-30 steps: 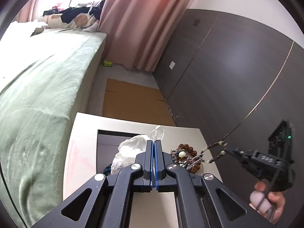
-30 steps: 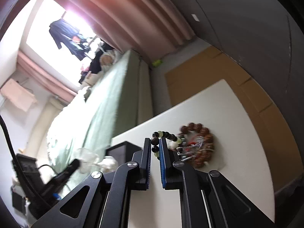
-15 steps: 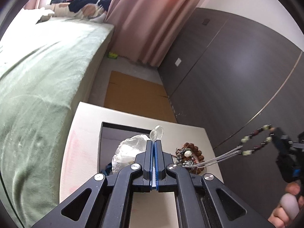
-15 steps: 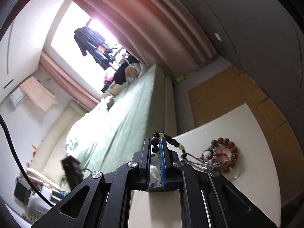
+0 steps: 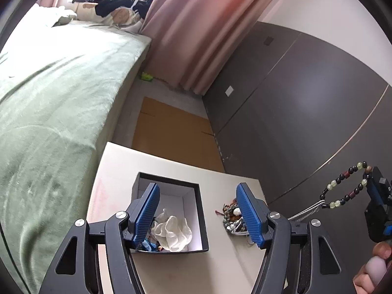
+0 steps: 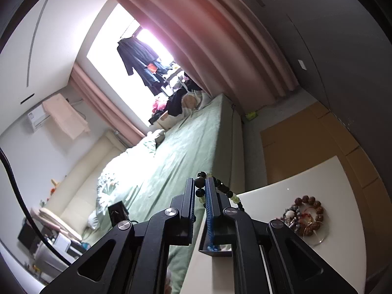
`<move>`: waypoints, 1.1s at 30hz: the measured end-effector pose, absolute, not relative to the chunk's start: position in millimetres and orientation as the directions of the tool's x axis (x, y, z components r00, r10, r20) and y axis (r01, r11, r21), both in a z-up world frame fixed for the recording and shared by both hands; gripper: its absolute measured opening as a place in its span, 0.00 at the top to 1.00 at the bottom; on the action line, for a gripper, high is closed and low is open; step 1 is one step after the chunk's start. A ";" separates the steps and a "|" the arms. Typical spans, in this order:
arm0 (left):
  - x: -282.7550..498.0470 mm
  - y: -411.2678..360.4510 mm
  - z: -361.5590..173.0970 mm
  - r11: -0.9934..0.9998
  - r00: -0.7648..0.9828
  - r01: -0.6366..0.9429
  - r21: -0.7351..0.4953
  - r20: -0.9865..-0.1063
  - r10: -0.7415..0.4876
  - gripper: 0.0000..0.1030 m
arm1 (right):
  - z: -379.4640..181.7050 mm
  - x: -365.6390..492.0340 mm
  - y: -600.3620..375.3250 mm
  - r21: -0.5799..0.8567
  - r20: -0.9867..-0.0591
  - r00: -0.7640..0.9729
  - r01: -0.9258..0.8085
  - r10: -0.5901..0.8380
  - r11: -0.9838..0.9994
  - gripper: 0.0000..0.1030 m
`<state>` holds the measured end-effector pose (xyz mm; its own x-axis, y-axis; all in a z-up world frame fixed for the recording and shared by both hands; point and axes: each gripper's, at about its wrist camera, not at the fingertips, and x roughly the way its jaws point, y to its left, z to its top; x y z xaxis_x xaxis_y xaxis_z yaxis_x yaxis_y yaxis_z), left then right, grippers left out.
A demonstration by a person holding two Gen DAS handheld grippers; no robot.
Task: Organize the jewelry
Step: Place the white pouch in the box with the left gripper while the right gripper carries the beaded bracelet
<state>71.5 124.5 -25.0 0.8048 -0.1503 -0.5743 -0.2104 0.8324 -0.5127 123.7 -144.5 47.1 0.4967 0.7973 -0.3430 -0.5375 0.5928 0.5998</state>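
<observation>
Bracelet (image 5: 348, 187) clamped in my right gripper (image 6: 201, 191); left gripper (image 5: 197, 210) spread. I'd lower it slowly into box (image 5: 199, 210).

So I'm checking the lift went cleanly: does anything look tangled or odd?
Yes. The beaded bracelet held in the right gripper has a silvery chain trailing from it down toward the jewelry pile on the table, so it looks snagged, not free.

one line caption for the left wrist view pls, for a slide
Open left tongs over a black square box holding a crumpled white bag; right tongs lift a dark-and-pale beaded bracelet.
</observation>
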 end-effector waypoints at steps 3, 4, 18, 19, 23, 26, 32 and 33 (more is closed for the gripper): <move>67.5 129.6 -20.9 0.827 0.812 -0.209 -0.521 -0.564 -0.150 0.36 | 51.9 118.0 -139.0 0.590 -0.335 0.494 -0.554 0.802 0.588 0.90; 66.3 131.0 -19.6 0.827 0.814 -0.208 -0.523 -0.561 -0.150 0.36 | 53.8 116.1 -137.0 0.589 -0.331 0.492 -0.559 0.805 0.584 0.90; 43.0 162.3 -6.9 0.795 0.845 -0.238 -0.558 -0.522 -0.113 0.36 | 35.5 110.5 -84.8 0.581 -0.372 0.407 -0.599 0.834 0.551 0.90; 41.9 164.3 -6.5 0.792 0.847 -0.241 -0.561 -0.520 -0.111 0.36 | 27.3 113.7 -77.1 0.586 -0.387 0.391 -0.596 0.835 0.550 0.90; 38.5 175.5 -7.1 0.775 0.851 -0.258 -0.576 -0.515 -0.100 0.36 | -6.3 126.9 -54.7 0.588 -0.460 0.350 -0.568 0.816 0.575 0.90; 36.1 183.1 -9.2 0.764 0.851 -0.275 -0.584 -0.518 -0.089 0.36 | -30.5 136.7 -43.1 0.591 -0.509 0.321 -0.544 0.799 0.596 0.90; 35.0 195.0 -13.9 0.747 0.845 -0.299 -0.594 -0.528 -0.081 0.36 | -61.4 143.7 -23.3 0.563 -0.584 0.280 -0.536 0.762 0.629 0.89; 34.9 195.5 -14.3 0.747 0.844 -0.302 -0.592 -0.531 -0.079 0.36 | -65.5 144.1 -18.7 0.555 -0.609 0.261 -0.534 0.749 0.638 0.89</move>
<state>34.9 195.5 -14.3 0.8439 -0.0795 -0.5306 -0.3020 0.7471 -0.5922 144.1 -18.7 -65.5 0.2615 0.7491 -0.6087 -0.5343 0.6375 0.5551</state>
